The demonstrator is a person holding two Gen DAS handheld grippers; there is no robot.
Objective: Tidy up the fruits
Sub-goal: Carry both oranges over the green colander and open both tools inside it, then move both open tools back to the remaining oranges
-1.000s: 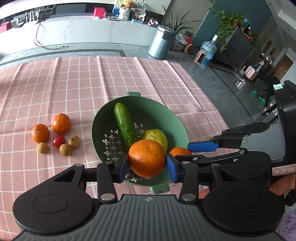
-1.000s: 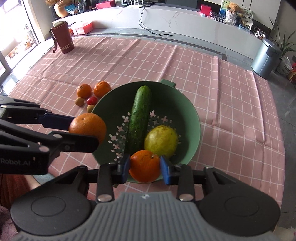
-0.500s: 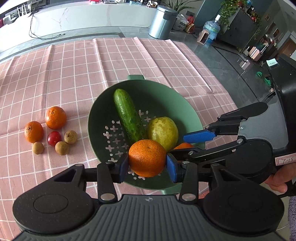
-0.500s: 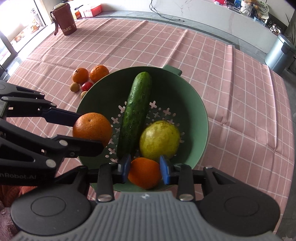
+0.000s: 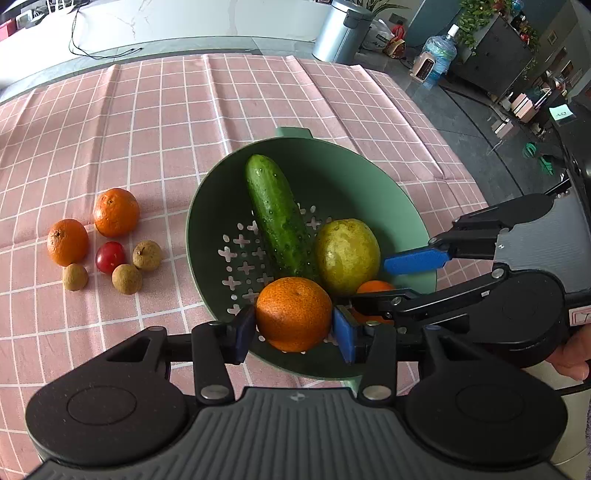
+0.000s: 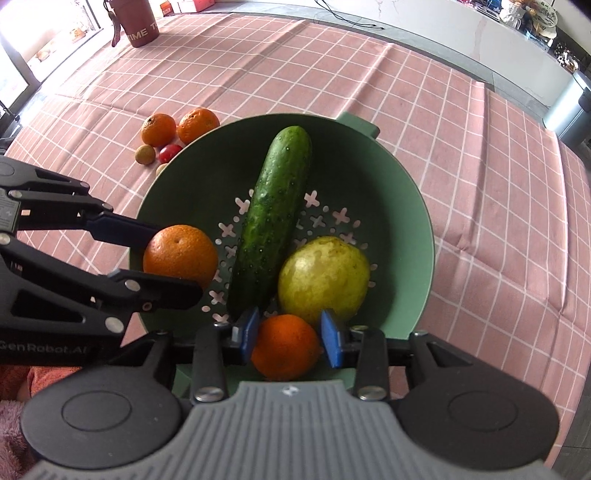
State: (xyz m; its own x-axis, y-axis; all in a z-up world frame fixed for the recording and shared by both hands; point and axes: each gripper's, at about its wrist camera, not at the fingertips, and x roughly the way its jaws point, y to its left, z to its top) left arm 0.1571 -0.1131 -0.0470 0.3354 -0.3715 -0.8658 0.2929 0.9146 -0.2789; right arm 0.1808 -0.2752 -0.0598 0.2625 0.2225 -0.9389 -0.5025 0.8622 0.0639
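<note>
A green colander (image 5: 369, 177) (image 6: 417, 206) holds a cucumber (image 5: 277, 218) (image 6: 275, 218) and a yellow-green pear (image 5: 347, 254) (image 6: 323, 278). My left gripper (image 5: 293, 330) is shut on an orange (image 5: 293, 314) (image 6: 181, 254) over the colander's near left rim. My right gripper (image 6: 288, 338) is around a smaller orange (image 6: 284, 347) (image 5: 373, 288) inside the near rim, and its pads (image 6: 330, 343) look slightly apart from the fruit. Two oranges (image 5: 94, 225) (image 6: 177, 127), a cherry tomato (image 5: 109, 256) and three longans (image 5: 127, 278) lie on the cloth to the left.
A pink checked tablecloth (image 5: 110, 122) (image 6: 498, 192) covers the table. A dark red mug (image 6: 135, 22) stands at the far left corner in the right wrist view. A steel bin (image 5: 341, 29) stands on the floor beyond the table's edge.
Both grippers have moved forward and down over the colander with their oranges. The right gripper's pads have spread a little around its orange, which now sits low inside the rim.
</note>
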